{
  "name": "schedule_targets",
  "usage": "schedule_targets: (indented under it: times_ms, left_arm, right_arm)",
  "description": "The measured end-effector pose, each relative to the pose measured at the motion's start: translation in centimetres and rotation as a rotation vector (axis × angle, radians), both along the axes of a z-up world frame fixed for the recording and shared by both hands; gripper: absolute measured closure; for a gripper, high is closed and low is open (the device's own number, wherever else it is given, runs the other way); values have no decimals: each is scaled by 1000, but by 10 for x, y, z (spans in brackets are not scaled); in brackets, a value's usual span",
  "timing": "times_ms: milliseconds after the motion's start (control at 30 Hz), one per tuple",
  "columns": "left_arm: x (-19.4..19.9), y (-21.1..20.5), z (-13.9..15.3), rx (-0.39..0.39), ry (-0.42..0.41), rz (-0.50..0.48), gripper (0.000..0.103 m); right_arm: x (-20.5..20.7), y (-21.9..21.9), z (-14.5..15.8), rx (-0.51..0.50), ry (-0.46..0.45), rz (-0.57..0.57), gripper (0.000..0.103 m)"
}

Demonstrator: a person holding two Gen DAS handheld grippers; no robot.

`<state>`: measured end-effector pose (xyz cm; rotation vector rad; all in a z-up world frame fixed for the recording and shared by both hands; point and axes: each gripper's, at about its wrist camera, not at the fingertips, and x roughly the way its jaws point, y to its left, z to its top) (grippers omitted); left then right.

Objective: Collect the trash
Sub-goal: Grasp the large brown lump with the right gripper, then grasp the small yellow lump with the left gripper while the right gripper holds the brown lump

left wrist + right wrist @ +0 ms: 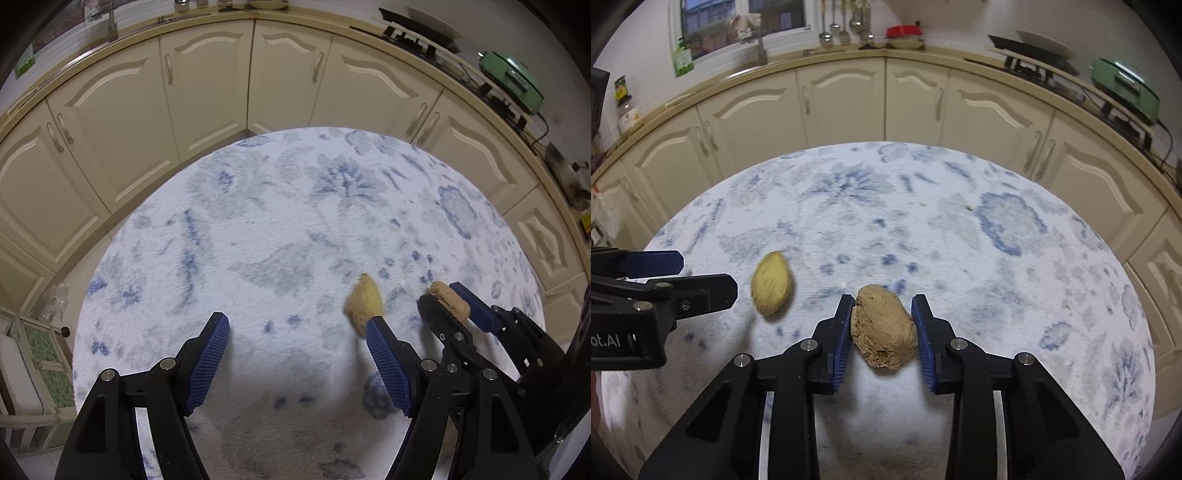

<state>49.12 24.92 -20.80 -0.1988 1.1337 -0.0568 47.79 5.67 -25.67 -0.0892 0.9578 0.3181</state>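
Note:
Two pieces of trash lie on a white rug with blue flowers (923, 229). A brown fibrous lump (882, 328) sits between the blue pads of my right gripper (882, 301), which press on both its sides. The left wrist view shows the same lump (450, 301) pinched in the right gripper (443, 293). A yellow fuzzy oval piece (772, 282) lies on the rug to the left of it. My left gripper (298, 323) is open over the rug (277, 221) with nothing between its fingers. The yellow piece (364, 301) is just beyond its right fingertip.
Cream cabinet doors (842, 103) curve around the rug's far side under a counter. A green appliance (1126, 86) and a black stove rack stand on the counter at the right. A low glass-fronted unit (37, 350) stands at the rug's left edge.

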Motion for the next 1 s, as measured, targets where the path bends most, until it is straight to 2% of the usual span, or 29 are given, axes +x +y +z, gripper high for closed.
schedule_targets:
  times_ms: [200, 233, 267, 300, 333, 467, 700, 900, 1000]
  left_arm:
    - [20, -29, -16, -10, 9, -41, 32]
    - [20, -34, -16, 35, -20, -35, 36]
    - [21, -41, -18, 103, -23, -42, 52]
    - [20, -47, -19, 154, -36, -57, 63]
    - [17, -50, -20, 142, -42, -73, 70]
    - [9, -57, -19, 143, -1, -71, 89]
    - [-42, -87, -5, 129, 6, -143, 95]
    - [-90, -121, 7, 111, -2, -224, 95]
    - [-97, -122, 16, 138, -26, -209, 91]
  right_arm:
    - [-16, -30, 1, 11, 7, -59, 71]
    - [-18, -35, 0, 12, 8, -65, 71]
    - [-22, -39, 0, 15, 7, -70, 71]
    - [-24, -43, 1, 14, 8, -75, 71]
    - [-27, -46, 1, 15, 8, -77, 71]
    - [-37, -59, 2, 21, 8, -106, 71]
    - [-75, -88, 5, 42, 18, -166, 71]
    - [-116, -113, 8, 55, 31, -218, 71]
    - [-126, -122, 10, 52, 37, -241, 71]
